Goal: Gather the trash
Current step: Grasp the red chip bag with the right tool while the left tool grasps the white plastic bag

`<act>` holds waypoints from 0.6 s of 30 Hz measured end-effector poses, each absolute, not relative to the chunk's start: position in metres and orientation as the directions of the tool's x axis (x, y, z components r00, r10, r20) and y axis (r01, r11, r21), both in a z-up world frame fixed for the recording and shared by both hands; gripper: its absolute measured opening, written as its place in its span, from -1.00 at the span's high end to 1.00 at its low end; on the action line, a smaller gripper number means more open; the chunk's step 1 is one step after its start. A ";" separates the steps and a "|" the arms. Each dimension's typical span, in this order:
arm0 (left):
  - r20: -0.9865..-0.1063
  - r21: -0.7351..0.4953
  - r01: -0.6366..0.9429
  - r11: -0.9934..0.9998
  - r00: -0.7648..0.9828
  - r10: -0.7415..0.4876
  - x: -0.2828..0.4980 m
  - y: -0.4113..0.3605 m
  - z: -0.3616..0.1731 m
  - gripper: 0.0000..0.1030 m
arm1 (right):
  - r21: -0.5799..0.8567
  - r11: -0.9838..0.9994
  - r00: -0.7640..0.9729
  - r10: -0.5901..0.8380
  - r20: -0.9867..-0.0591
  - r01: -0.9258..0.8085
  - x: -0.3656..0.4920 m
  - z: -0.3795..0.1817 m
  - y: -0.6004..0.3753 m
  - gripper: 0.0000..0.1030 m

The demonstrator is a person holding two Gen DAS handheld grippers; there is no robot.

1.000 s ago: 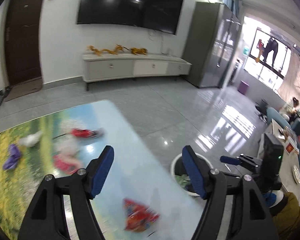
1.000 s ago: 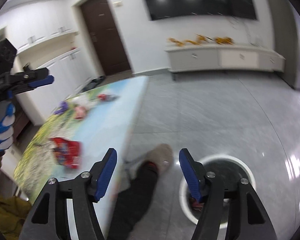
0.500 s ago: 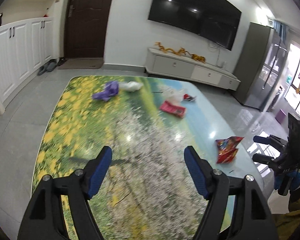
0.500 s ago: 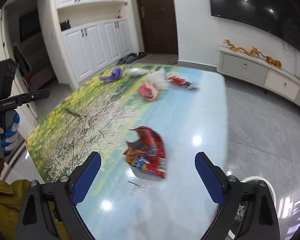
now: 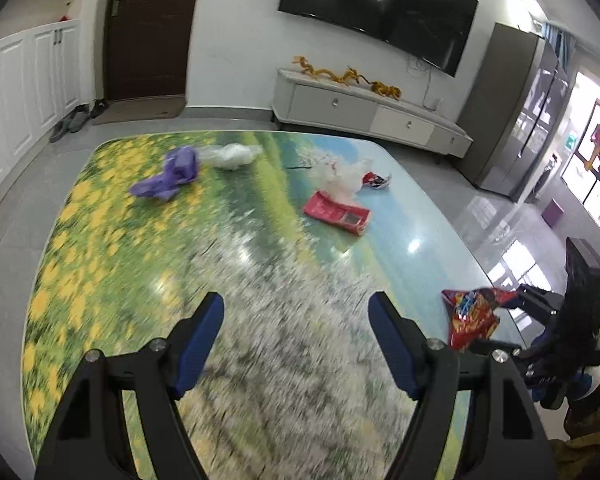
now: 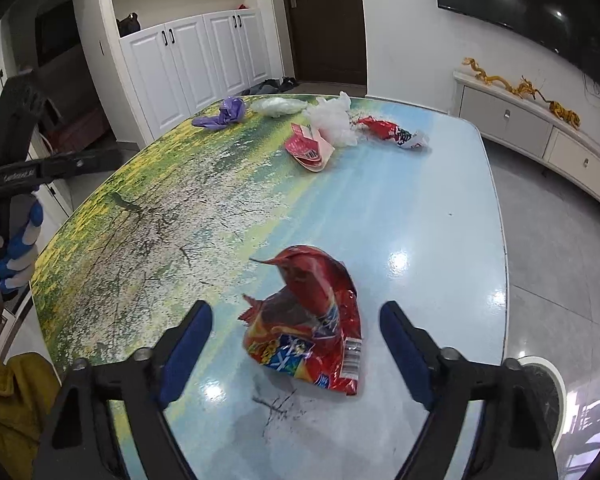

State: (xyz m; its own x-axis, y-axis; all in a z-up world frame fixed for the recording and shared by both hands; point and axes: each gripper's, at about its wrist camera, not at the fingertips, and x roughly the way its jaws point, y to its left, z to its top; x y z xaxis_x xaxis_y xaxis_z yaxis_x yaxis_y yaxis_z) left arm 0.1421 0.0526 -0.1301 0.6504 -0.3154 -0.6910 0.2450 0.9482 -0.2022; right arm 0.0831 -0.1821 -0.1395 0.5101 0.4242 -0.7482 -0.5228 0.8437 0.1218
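Observation:
A crumpled red snack bag (image 6: pixel 316 292) lies on the near end of the picture-printed table (image 6: pixel 420 200). My right gripper (image 6: pixel 296 312) hovers just over it. Its jaws straddle the bag and are closing, and neither pad touches the foil. In the left wrist view the same bag (image 5: pixel 470 316) sits at the right. My left gripper (image 5: pixel 296 304) is open over bare tabletop with nothing between its fingers. At the far end lie a purple bag (image 5: pixel 172 172), clear plastic (image 5: pixel 230 156), a white plastic bag (image 5: pixel 338 178), a flat red packet (image 5: pixel 336 212) and a small red wrapper (image 5: pixel 376 180).
A white-rimmed bin (image 6: pixel 540 364) stands on the grey tiled floor off the table's near right corner. White cupboards (image 6: pixel 204 60) and a dark door (image 6: pixel 324 20) lie beyond the table. A low TV cabinet (image 5: pixel 372 112) runs along the far wall.
Both views swung away from the floor and bin onto the table. My right gripper came down over the red snack bag, its jaws widening, then narrowing. My left gripper moved lower over the tabletop.

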 end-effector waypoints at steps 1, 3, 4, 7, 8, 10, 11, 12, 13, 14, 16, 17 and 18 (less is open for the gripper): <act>-0.692 -0.189 0.263 0.946 0.648 -0.319 0.156 0.042 -0.129 -0.42 | 0.127 0.843 0.508 0.428 -0.748 -0.523 0.085 -0.141 -0.183 -0.28; -0.687 -0.178 0.291 0.940 0.647 -0.331 0.175 0.028 -0.126 -0.42 | 0.150 0.836 0.496 0.447 -0.744 -0.528 0.090 -0.146 -0.185 -0.08; -0.684 -0.165 0.314 0.935 0.646 -0.337 0.190 0.017 -0.123 -0.42 | 0.158 0.834 0.495 0.454 -0.741 -0.529 0.092 -0.147 -0.186 0.02; -0.681 -0.126 0.348 0.929 0.651 -0.336 0.222 -0.007 -0.121 -0.43 | 0.199 0.822 0.490 0.492 -0.720 -0.534 0.096 -0.146 -0.191 0.35; -0.682 -0.122 0.355 0.927 0.648 -0.338 0.233 -0.014 -0.121 -0.43 | 0.211 0.817 0.489 0.505 -0.711 -0.537 0.097 -0.145 -0.193 0.46; -0.687 -0.109 0.370 0.923 0.643 -0.339 0.257 -0.028 -0.124 -0.43 | 0.228 0.812 0.489 0.519 -0.701 -0.537 0.100 -0.144 -0.196 0.52; -0.691 -0.103 0.372 0.923 0.641 -0.335 0.265 -0.033 -0.126 -0.43 | 0.239 0.808 0.485 0.530 -0.695 -0.539 0.102 -0.143 -0.198 0.58; -0.695 -0.096 0.373 0.923 0.639 -0.331 0.273 -0.038 -0.128 -0.43 | 0.250 0.803 0.482 0.540 -0.690 -0.542 0.104 -0.143 -0.199 0.59; -0.701 -0.090 0.375 0.923 0.634 -0.327 0.285 -0.045 -0.132 -0.43 | 0.258 0.798 0.479 0.548 -0.686 -0.544 0.105 -0.143 -0.200 0.62; -0.704 -0.088 0.376 0.922 0.631 -0.325 0.292 -0.049 -0.135 -0.43 | 0.267 0.794 0.476 0.557 -0.681 -0.546 0.106 -0.142 -0.201 0.65; -0.716 -0.088 0.382 0.920 0.618 -0.325 0.307 -0.059 -0.142 -0.43 | 0.281 0.787 0.472 0.570 -0.672 -0.550 0.107 -0.143 -0.201 0.67; -0.722 -0.084 0.381 0.921 0.613 -0.320 0.312 -0.062 -0.145 -0.42 | 0.287 0.783 0.471 0.576 -0.668 -0.551 0.108 -0.143 -0.201 0.67; -0.731 -0.079 0.379 0.922 0.607 -0.312 0.318 -0.065 -0.150 -0.41 | 0.292 0.780 0.469 0.581 -0.665 -0.553 0.109 -0.143 -0.201 0.68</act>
